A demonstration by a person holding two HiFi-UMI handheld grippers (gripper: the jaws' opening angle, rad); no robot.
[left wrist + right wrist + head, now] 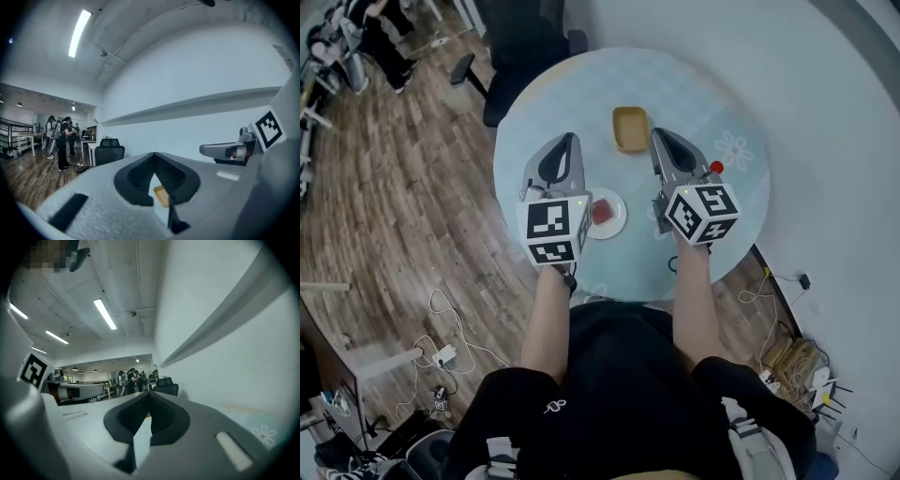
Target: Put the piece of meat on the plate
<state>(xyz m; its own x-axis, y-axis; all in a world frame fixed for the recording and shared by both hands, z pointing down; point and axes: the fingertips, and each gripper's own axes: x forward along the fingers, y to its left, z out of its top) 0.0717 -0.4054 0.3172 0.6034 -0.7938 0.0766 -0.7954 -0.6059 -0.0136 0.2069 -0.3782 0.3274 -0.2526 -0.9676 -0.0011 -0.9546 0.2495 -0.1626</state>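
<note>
Currently gripping nothing with left claw (567, 141) or right claw (661, 136), both pinched closed; seeing meat (602, 211) on plate (617, 227) between them, tray (630, 128) just past tips.

No legible text, number or brand was recorded. Black-and-white square markers were noted on the left gripper (570, 141) and right gripper (659, 136). The white mark on the shorts (553, 407) could not be read.

And there's the meat (601, 212) on the plate (622, 221) mid-frame, tray (630, 128) above it on the desk (572, 94), chair (525, 47) upper left.
</note>
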